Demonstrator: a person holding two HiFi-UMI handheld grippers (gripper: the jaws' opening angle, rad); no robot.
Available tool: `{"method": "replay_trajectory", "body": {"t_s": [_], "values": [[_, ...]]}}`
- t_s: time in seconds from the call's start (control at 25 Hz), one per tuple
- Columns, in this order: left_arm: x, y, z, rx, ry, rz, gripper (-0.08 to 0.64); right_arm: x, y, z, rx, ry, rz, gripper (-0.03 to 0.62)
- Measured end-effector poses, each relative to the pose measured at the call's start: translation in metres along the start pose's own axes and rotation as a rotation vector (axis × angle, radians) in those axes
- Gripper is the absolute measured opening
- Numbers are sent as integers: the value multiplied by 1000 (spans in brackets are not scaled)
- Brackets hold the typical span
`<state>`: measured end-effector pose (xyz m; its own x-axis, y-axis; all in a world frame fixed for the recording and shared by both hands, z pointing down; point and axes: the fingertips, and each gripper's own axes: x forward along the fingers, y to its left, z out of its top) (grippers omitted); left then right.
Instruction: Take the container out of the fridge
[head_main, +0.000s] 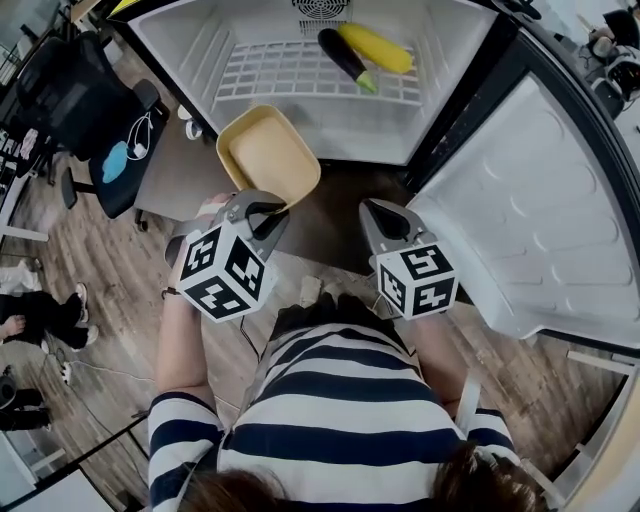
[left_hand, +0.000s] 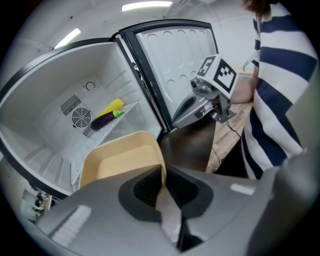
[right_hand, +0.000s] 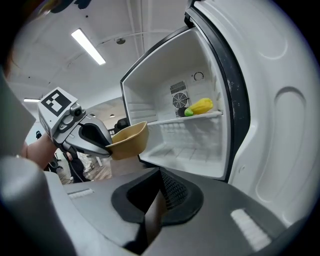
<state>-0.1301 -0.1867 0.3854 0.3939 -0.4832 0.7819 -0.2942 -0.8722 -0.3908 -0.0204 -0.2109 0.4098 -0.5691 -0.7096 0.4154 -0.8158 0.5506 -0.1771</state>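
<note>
One container hangs outside the open fridge, above wood floor.

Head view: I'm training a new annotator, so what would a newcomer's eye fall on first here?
The tan container, pinched at its rim by the left gripper, hangs just outside the open fridge. Behind it, a dark eggplant and a yellow vegetable lie side by side on the wire shelf. The right gripper, jaws together and empty, sits beside the white door.
</note>
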Motion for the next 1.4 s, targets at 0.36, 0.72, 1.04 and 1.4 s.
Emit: {"method": "replay_trajectory", "body": {"t_s": [0.36,0.72,1.04,1.4], "values": [[3,-34,-31,-63,31,-77,0,3,4,-1,-1,5,4,-6],[9,-64,-54,-94,60,-147,0,6,9,-6,-13,15,7,-6],[10,-74,-59,-103,63,-174,0,8,12,-5,-37,15,-4,-6],[10,-75,-62,-114,55,-176,0,11,16,-5,-41,19,0,-6]]}}
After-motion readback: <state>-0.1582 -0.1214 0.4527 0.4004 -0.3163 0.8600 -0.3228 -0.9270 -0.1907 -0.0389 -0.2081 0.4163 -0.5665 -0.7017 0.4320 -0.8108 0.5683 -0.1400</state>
